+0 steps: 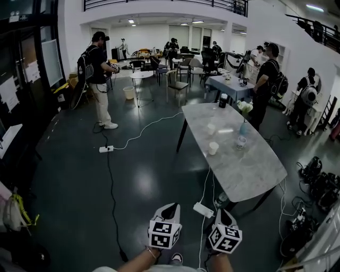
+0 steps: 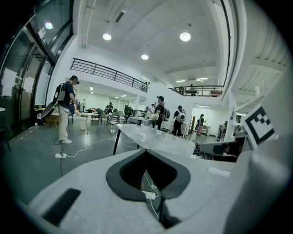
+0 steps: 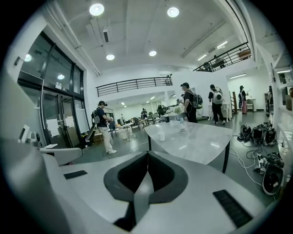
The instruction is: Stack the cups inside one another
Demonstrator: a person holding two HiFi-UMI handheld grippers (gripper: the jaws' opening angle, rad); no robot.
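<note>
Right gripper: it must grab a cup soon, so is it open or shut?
Shut: the fingers of the right gripper meet at their tips, with nothing between them.

Round ceiling lamps [image 3: 96, 9] give cool, even light, but the dark floor [image 1: 79, 175] looks dim and carries pale glare. The table top [image 1: 239, 159] shines softly. Every view bends strongly at the edges; both gripper views have black corners.

We are looking at a grey marble worktop [image 1: 249, 164] that is carrying a blue vase [image 1: 243, 127] of white flowers. A white power strip [image 1: 105, 149] is lying on the dark floor [image 1: 143, 180], near a standing person [image 1: 99, 79].
</note>
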